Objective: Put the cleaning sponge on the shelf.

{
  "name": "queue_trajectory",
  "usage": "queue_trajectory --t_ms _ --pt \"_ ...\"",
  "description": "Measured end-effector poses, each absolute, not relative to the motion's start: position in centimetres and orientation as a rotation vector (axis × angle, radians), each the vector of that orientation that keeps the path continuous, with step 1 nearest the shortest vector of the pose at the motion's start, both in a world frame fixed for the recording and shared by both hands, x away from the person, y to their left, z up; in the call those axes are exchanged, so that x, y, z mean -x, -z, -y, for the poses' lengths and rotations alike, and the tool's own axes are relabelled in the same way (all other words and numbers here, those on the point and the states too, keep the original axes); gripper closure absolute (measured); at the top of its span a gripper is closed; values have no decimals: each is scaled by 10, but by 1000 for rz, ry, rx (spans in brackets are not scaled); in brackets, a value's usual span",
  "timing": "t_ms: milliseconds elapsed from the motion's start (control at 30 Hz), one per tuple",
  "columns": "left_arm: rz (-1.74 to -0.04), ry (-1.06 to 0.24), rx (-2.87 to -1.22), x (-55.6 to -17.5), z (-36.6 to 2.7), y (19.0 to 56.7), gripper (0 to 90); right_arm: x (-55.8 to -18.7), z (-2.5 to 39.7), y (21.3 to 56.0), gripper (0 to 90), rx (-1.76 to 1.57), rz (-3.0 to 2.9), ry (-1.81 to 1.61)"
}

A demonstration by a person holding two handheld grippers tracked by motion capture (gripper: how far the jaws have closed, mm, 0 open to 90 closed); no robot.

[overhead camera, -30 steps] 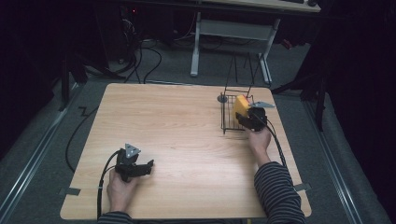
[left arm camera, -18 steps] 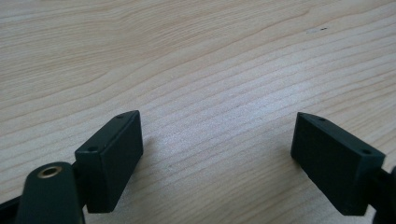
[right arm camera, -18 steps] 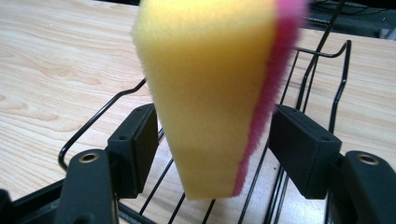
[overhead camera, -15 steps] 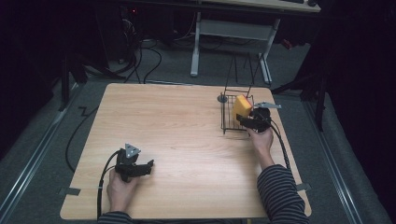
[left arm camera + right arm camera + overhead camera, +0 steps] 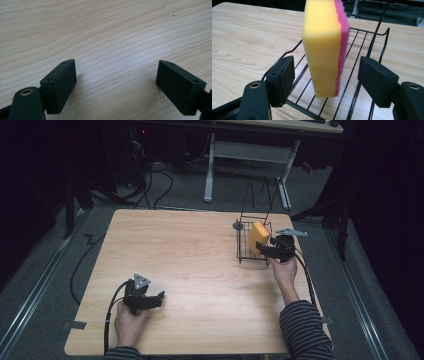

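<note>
A yellow sponge with a pink scrub side (image 5: 258, 236) (image 5: 324, 47) stands on edge in a black wire rack (image 5: 244, 256) (image 5: 367, 31) at the table's right side. My right gripper (image 5: 264, 249) (image 5: 325, 67) is open, one jaw on each side of the sponge's lower part, with a gap to the sponge on both sides. Near the front left of the wooden table (image 5: 190, 250), my left gripper (image 5: 159, 297) (image 5: 116, 75) is held low over bare wood, open, with nothing between its jaws.
A small round grey piece (image 5: 238, 226) lies on the table just left of the rack's far corner. Tall rack wires (image 5: 257, 195) rise behind the sponge. Beyond the table's far edge stand a desk frame (image 5: 245, 150) and floor cables (image 5: 160, 175).
My right hand and gripper have shifted slightly toward the person, staying at the sponge in the rack. The left gripper has not moved.
</note>
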State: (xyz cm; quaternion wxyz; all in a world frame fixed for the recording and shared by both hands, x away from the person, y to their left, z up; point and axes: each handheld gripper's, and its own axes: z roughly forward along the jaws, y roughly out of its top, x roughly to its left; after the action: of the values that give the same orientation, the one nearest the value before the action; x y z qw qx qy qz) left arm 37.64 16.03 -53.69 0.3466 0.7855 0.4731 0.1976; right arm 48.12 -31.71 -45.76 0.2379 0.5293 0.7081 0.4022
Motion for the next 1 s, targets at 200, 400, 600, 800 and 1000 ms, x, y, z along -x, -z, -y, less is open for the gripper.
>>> queue_trajectory --t_ms 200,400,600,800,1000 --pt "-1228 -512 -2038 -376 -160 537 174 -474 320 450 301 -1428 -1944 -1115" --pt "-1227 -512 -2038 -376 -160 537 174 -468 320 444 302 -1418 -1952 -1113" --pt "-1227 -512 -2038 -376 -160 537 174 -464 320 440 303 -1408 -1955 -1113" --pt "-1224 -511 -2042 -376 -161 537 174 -459 323 434 307 -1410 -1945 -1133" --pt "-1223 -511 -2042 -376 -161 537 174 -452 326 428 317 -1433 -1934 -1133"
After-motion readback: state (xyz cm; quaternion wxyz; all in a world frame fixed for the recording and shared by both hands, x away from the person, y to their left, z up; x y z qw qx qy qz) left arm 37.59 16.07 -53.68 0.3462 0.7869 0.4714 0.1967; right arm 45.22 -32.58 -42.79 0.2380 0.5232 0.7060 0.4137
